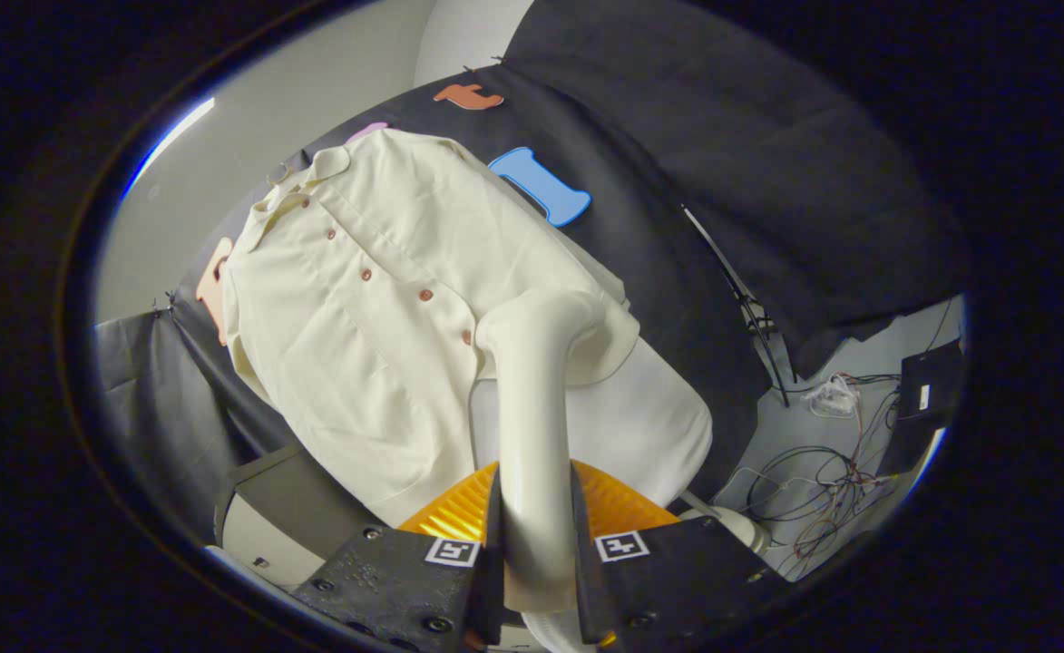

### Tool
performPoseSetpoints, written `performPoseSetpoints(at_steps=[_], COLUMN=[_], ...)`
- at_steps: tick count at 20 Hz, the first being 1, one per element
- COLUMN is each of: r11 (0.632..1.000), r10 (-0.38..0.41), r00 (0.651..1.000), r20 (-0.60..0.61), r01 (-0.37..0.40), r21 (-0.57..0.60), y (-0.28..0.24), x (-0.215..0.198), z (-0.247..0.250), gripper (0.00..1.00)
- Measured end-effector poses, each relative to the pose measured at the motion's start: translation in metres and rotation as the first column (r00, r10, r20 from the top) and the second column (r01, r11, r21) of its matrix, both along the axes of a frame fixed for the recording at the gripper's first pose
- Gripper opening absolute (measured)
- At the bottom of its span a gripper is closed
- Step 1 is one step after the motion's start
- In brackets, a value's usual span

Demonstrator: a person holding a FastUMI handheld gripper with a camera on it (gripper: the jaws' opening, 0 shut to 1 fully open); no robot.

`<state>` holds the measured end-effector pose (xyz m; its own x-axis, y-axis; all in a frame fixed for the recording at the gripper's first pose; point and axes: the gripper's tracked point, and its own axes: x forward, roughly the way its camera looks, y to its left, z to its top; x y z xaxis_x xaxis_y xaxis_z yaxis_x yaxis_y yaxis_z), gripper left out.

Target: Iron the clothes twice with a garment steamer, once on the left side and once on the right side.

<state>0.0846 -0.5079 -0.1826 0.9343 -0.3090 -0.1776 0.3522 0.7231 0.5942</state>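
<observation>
A cream short-sleeved shirt (377, 308) with brown buttons hangs against the black booth wall, tilted in this view, collar up at the far end. My gripper (536, 553) is shut on the handle of a cream garment steamer (532, 399), both fingers pressing its sides. The steamer's neck runs forward from between the fingers and its bent head rests against the shirt near the lower buttons, by the hem. A white garment or board (649, 426) shows below the shirt's hem, just beyond the steamer.
An orange ribbed part (459, 512) sits just behind the fingers under the steamer handle. A grey and white base (287, 508) stands below the shirt. Tangled cables (822, 481) and a black box (926, 385) lie on the floor to the side.
</observation>
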Motion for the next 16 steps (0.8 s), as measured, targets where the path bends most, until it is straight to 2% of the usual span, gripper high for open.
performPoseSetpoints(at_steps=[3, 11, 16], r11=[0.999, 0.969, 0.896], r10=[0.023, 0.185, 0.313], r00=[0.999, 0.978, 0.944], r20=[0.042, 0.098, 0.109], r01=[-0.022, -0.165, -0.255], r21=[-0.024, -0.182, -0.364], y=[0.029, 0.171, 0.273], x=[-0.022, -0.055, -0.067], z=[0.033, 0.131, 0.189], gripper=[0.32, 0.32, 0.32])
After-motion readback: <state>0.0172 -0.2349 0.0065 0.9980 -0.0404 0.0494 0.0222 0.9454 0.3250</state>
